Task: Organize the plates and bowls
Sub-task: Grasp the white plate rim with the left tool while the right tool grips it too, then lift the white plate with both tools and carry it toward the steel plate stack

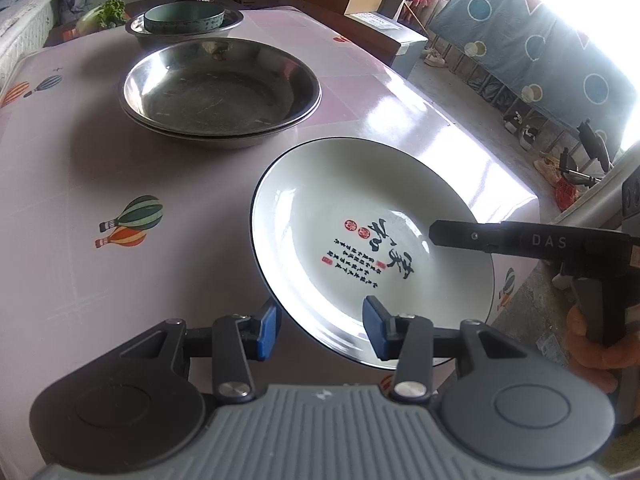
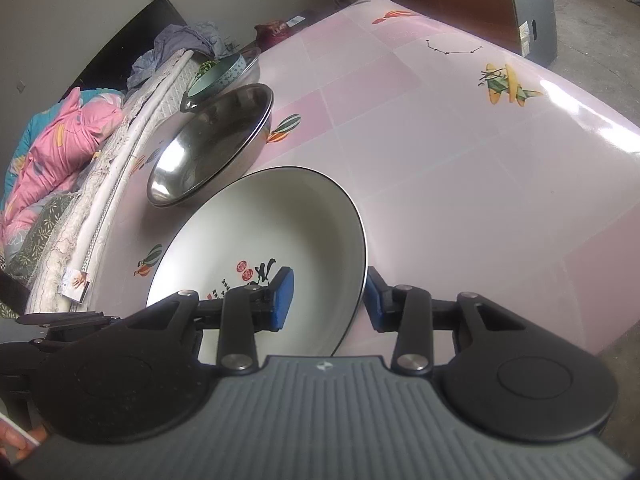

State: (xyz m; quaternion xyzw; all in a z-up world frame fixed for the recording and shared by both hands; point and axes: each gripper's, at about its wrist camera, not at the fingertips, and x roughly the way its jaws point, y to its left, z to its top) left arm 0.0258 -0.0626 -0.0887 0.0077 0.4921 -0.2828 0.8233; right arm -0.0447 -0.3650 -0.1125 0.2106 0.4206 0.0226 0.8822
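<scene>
White plate with black rim and printed calligraphy is held tilted above the pink tablecloth, near its edge. Its rim is straddled on one side by the left gripper, on the opposite side by the right gripper; both are part open, pad contact cannot be told. Stacked steel basins are seen just beyond, then a green bowl inside another basin.

Two wrist-mounted fisheye views, each angled steeply down along its own fingers at close range over the pink table. Shared by both: the white plate, nearest the lens, and the stacked steel basins toward 11 o'clock.
</scene>
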